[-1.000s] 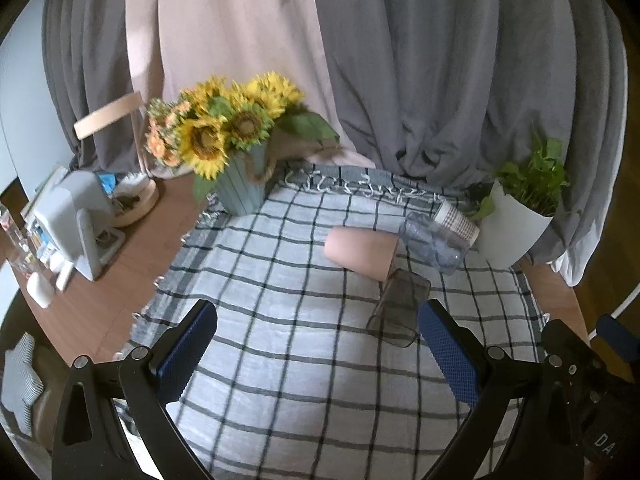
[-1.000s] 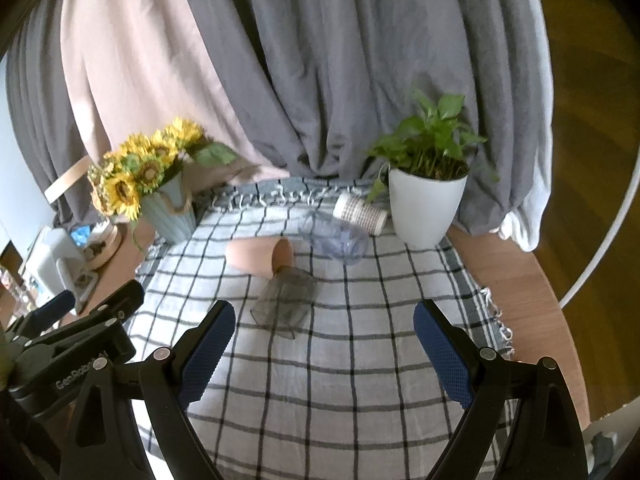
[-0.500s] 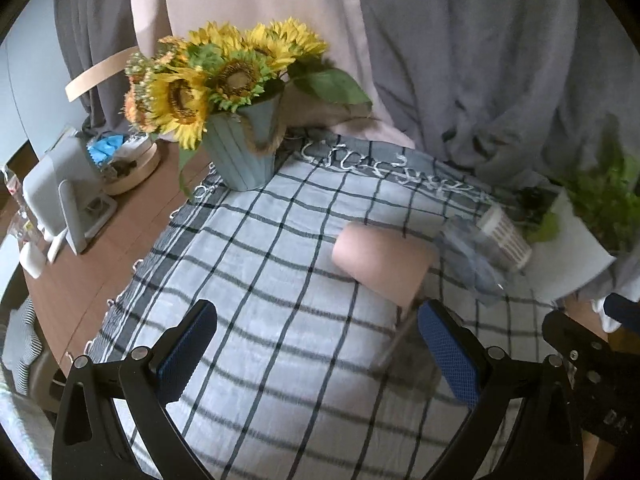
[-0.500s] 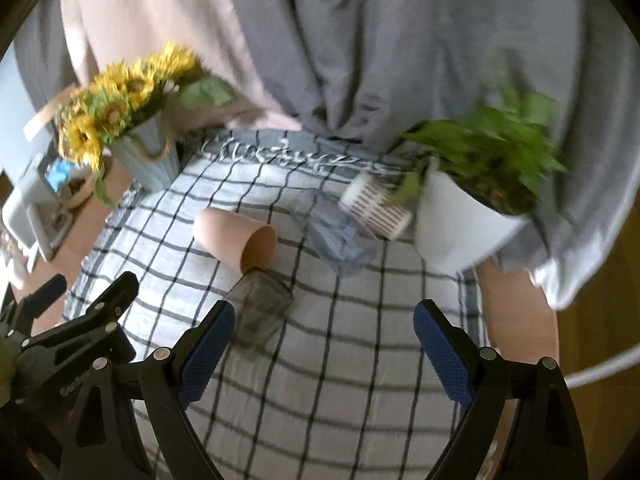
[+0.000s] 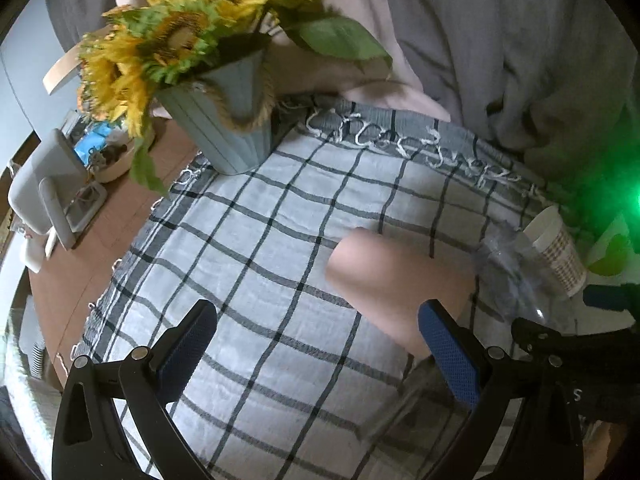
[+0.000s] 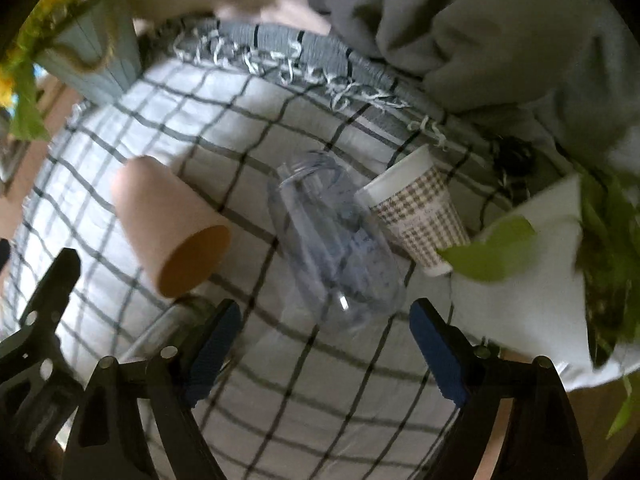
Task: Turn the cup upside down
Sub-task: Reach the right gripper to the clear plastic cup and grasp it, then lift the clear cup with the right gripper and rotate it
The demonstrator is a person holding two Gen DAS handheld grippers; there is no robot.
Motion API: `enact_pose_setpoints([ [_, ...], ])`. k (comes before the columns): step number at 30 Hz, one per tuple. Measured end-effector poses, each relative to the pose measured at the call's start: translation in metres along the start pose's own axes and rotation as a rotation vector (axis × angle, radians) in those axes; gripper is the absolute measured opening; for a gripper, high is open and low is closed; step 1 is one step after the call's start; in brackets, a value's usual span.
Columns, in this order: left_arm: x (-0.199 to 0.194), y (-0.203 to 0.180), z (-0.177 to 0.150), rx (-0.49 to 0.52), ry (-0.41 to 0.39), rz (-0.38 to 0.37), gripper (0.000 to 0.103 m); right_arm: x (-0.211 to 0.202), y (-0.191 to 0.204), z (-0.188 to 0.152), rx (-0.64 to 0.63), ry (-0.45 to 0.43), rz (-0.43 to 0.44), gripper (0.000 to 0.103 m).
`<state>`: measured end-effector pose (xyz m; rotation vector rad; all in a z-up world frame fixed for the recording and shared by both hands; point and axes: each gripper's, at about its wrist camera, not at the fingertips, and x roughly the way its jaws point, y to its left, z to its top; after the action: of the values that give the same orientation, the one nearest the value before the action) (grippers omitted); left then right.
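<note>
Several cups lie on their sides on the checked cloth point(image 6: 304, 392). A pink cup point(image 6: 168, 228) lies with its mouth toward me; it also shows in the left wrist view point(image 5: 392, 280). A clear plastic cup point(image 6: 332, 240) lies just ahead of my right gripper point(image 6: 324, 344), which is open and empty. A checked paper cup point(image 6: 416, 212) lies beside it; it also shows in the left wrist view point(image 5: 556, 256). A grey see-through cup point(image 6: 168, 332) lies by the right gripper's left finger. My left gripper point(image 5: 320, 348) is open, its right finger close to the pink cup.
A sunflower vase point(image 5: 224, 128) stands at the cloth's back left. A white plant pot point(image 6: 532, 272) stands right of the cups. Grey curtains point(image 6: 480, 20) hang behind. A white device point(image 5: 48, 188) sits on the wooden table point(image 5: 120, 216) at left.
Both grippers have moved forward and down toward the cups. The cups now fill much more of each view. Both grippers stay open.
</note>
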<state>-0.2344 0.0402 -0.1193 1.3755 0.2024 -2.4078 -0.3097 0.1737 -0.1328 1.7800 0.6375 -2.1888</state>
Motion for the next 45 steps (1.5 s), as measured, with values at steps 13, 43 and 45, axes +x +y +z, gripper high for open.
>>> enact_pose_setpoints([
  [13,0.026,-0.017,0.007,0.030,0.046,0.033,0.103,0.046,-0.009,0.026,-0.038,0.073,-0.061,0.084],
  [43,-0.056,0.055,-0.016,0.093,-0.122,-0.138,0.103,-0.113,0.023,-0.076,0.274,-0.403,-0.135,0.073],
  [45,-0.062,0.062,-0.021,0.099,-0.128,-0.145,0.103,-0.125,0.035,-0.085,0.269,-0.413,-0.126,0.073],
])
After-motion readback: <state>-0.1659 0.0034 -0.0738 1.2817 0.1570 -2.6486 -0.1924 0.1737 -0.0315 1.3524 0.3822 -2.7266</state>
